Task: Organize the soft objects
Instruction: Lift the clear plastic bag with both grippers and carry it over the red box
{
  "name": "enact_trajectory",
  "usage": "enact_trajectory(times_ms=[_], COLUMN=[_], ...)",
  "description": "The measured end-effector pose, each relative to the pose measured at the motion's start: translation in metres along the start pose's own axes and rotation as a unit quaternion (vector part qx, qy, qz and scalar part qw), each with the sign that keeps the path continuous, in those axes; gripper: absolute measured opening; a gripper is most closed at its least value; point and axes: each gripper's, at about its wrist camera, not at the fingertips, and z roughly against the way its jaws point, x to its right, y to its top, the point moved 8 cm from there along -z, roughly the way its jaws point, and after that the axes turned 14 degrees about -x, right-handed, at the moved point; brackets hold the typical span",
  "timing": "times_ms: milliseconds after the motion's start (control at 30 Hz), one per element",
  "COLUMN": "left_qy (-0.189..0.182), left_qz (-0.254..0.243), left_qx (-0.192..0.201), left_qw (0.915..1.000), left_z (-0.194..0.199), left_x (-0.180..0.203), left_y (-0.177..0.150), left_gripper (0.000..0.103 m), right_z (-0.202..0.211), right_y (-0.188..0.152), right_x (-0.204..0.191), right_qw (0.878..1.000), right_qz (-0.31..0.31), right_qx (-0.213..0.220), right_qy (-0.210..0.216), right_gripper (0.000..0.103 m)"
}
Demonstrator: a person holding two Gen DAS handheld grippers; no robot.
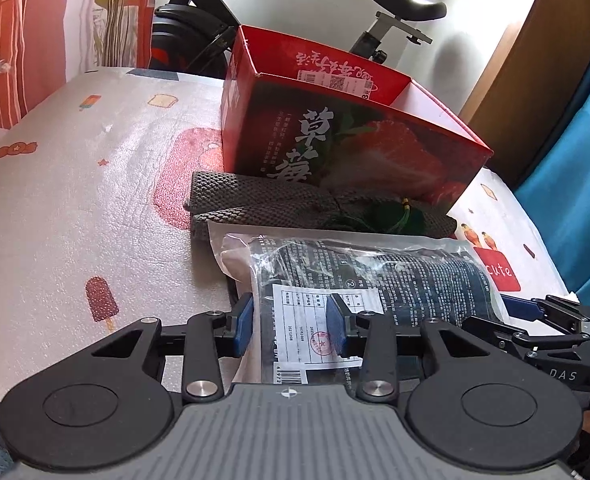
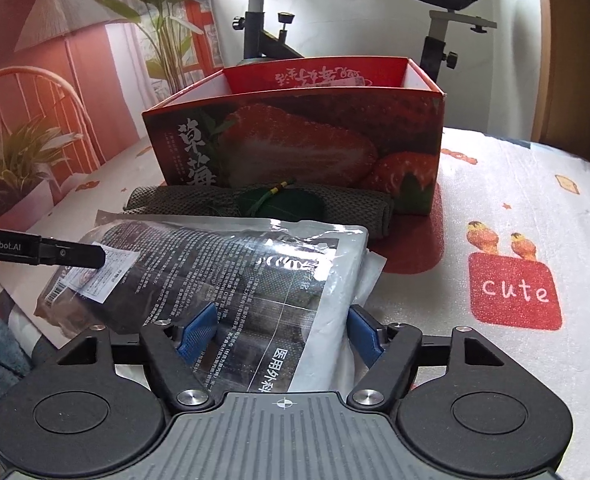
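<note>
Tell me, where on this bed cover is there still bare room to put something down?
Left of the red box and the grey towel, the cover lies bare. Right of the box, around the "cute" print, is free too. The middle is crowded: the plastic packet, towel and box lie close together, with both grippers at the packet.

A clear plastic packet [image 2: 231, 276] of dark, text-printed goods lies flat at the near edge of the printed mat [image 2: 507, 200], white label at one end. Just beyond it a grey knitted cloth [image 2: 351, 200] lies rolled, a green tassel [image 2: 283, 202] on top, touching the open red strawberry box [image 2: 295, 140].
</note>
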Motion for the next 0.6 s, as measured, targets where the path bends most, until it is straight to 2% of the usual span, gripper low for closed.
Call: enact_trajectory(times_ms=[267, 333, 467, 600], left_qy=[-0.008, -0.012, -0.022, -0.031], left_qz=[-0.004, -0.008, -0.007, -0.004], left_qx=[0.005, 0.006, -0.002, -0.001], left_qw=[1.0, 0.9999, 0.9997, 0.9995], left_z=[0.002, 0.004, 0.004, 0.008], left_x=[0.001, 0.003, 0.004, 0.003], left_y=[0.003, 0.003, 0.003, 0.003], left_gripper=[0.038, 0.038, 0.038, 0.038], right_z=[-0.002, 0.0, 0.012, 0.02], right_y=[0.008, 0.009, 0.011, 0.014], right_x=[0.0, 0.0, -0.008, -0.007], right_qw=[0.999, 0.999, 0.997, 0.996], right_qz=[0.028, 0.034, 0.077, 0.086], right_qx=[-0.019, -0.026, -0.01, -0.007], right_qy=[0.005, 0.008, -0.013, -0.011], right_gripper=[0.066, 0.062, 0.057, 0.048])
